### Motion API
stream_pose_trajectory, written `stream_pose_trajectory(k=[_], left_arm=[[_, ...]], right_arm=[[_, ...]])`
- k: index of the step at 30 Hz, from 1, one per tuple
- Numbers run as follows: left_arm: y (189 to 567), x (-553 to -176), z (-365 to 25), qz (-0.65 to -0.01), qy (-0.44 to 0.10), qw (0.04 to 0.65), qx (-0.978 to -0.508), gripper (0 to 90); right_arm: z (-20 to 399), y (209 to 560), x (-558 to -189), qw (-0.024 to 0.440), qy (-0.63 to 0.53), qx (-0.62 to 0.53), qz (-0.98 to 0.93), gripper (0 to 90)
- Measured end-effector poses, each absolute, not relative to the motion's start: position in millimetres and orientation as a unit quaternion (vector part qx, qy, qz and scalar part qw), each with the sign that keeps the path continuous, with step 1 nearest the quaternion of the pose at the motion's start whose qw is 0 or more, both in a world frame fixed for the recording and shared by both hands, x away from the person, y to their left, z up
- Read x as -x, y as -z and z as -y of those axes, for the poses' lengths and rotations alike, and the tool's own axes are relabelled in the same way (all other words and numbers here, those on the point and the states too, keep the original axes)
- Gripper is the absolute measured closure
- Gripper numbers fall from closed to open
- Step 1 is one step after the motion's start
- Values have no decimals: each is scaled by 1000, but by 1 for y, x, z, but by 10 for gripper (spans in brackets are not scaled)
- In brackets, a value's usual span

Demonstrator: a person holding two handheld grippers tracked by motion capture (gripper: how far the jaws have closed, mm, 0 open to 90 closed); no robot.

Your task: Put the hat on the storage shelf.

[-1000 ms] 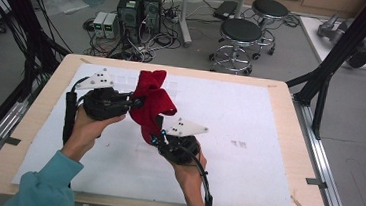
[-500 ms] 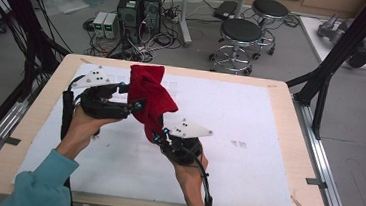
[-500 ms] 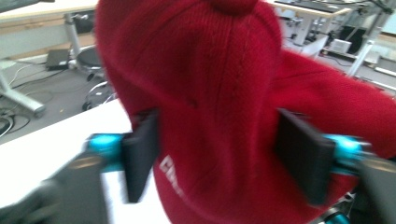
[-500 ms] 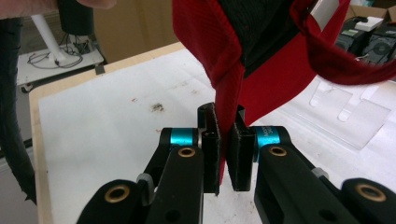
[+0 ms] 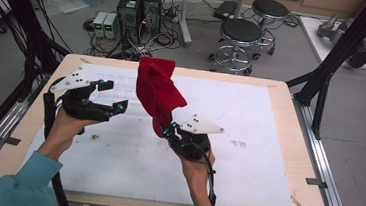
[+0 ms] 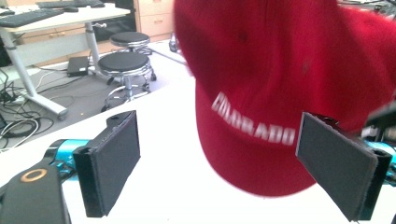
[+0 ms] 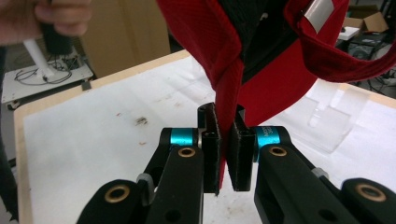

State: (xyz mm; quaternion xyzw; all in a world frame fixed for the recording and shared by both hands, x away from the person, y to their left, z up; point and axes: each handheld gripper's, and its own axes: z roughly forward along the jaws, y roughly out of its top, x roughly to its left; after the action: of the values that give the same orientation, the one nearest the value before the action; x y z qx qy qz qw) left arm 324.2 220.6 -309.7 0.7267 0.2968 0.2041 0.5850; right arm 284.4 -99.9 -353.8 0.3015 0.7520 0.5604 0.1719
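Note:
A red cap [image 5: 157, 93] with white "COLORADO" lettering [image 6: 254, 128] hangs in the air above the white table top [image 5: 270, 120]. My right gripper [image 5: 167, 131] is shut on the cap's lower edge, and the red fabric [image 7: 227, 100] is pinched between its two pads. My left gripper [image 5: 113, 97] is at the left of the cap and apart from it. Its jaws have just been opening and stand wide, with nothing between the pads [image 6: 114, 168]. The cap hangs beyond the left gripper [image 6: 233, 172].
The white board lies on a wooden table [image 5: 27, 134] with metal rails along its sides. Small dark crumbs [image 5: 93, 136] mark the board near the left hand. Stools [image 5: 240, 35], computer boxes [image 5: 139, 9] and cables stand on the floor behind the table.
My left gripper has let go of the cap, opened its jaws and moved left and away from it. The cap now hangs from the right gripper alone, which has kept still.

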Motion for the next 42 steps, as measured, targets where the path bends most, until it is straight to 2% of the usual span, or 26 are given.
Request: stream_pose_trajectory(k=[6, 20, 32, 42], left_arm=[[335, -320, -243, -309, -221, 579, -722, 142], [398, -301, -280, -343, -261, 570, -699, 142], [425, -293, -291, -348, -290, 581, -676, 142], [438, -294, -292, -363, -279, 576, -677, 142]], right_arm=[[107, 351, -296, 169, -563, -316, -745, 856], [104, 339, -333, 193, -568, -330, -729, 857], [103, 338, -372, 203, -566, -347, -720, 857], [95, 335, -399, 215, -571, -349, -711, 860]])
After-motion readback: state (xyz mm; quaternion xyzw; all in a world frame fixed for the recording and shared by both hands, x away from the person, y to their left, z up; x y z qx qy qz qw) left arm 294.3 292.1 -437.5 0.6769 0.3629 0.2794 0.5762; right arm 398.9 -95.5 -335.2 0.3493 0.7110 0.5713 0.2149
